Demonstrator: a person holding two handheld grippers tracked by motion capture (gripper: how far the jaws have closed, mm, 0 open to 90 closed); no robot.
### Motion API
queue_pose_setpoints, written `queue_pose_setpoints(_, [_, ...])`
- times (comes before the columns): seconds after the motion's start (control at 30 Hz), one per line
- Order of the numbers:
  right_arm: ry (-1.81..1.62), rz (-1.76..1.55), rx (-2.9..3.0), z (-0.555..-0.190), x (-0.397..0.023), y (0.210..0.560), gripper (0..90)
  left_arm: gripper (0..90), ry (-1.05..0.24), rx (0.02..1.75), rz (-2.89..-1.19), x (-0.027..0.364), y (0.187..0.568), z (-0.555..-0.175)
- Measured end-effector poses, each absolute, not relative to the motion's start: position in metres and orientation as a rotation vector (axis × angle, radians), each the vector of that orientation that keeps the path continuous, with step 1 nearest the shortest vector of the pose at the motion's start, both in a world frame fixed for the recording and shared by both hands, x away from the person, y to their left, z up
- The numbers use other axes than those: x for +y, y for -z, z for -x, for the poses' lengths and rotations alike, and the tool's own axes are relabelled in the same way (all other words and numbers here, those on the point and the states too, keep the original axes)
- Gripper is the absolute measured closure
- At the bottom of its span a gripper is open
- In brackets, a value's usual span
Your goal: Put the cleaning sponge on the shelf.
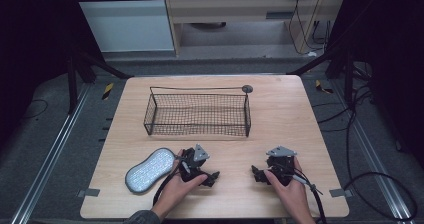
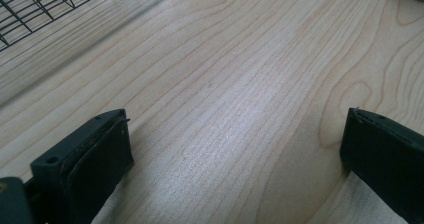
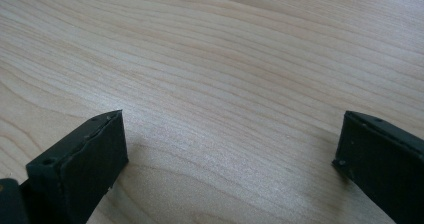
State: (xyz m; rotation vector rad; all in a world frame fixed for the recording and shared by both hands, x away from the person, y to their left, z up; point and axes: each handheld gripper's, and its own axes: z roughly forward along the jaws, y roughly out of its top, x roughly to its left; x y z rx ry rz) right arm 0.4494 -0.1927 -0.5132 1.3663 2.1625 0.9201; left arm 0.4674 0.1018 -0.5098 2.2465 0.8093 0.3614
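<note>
Black left gripper (image 1: 212, 176), right gripper (image 1: 256, 174); grey three-cornered top plates; black trailing cables; grey left sleeve (image 1: 142, 217).

A pale wooden table (image 1: 280, 109) stands on grey floor (image 1: 45, 144), with a light cabinet (image 1: 240, 14) behind.

Lab: table (image 1: 300, 134) framed by black struts (image 1: 320, 59), floor cables (image 1: 370, 179).

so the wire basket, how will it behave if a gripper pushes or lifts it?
The basket is open mesh and looks empty, so probably light; a push would likely slide it on the smooth table. Its thin wires look stiff. The low, wide shape makes tipping unlikely.
</note>
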Motion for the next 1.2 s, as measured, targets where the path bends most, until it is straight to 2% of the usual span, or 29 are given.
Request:
queue_pose_setpoints(0.13, [-0.919, -1.362, 2.162, -0.450, -0.193, 0.513, 0.4, 3.2, -0.364, 0.786, -2.239, 0.102, 0.509, -0.466])
queue_pose_setpoints(0.37, [-0.923, -1.345, 2.176, -0.448, -0.194, 0.513, 0.4, 3.5, -0.390, 0.756, -2.206, 0.106, 0.492, -0.462])
queue_pose_setpoints(0.73, [-0.928, -1.346, 2.180, -0.447, -0.195, 0.513, 0.4, 3.7, -0.489, 0.833, -2.172, 0.161, 0.464, -0.466])
queue_pose_setpoints(1.2, [-0.927, -1.348, 2.176, -0.447, -0.195, 0.514, 0.4, 2.7, -0.475, 0.909, -2.152, 0.206, 0.454, -0.477])
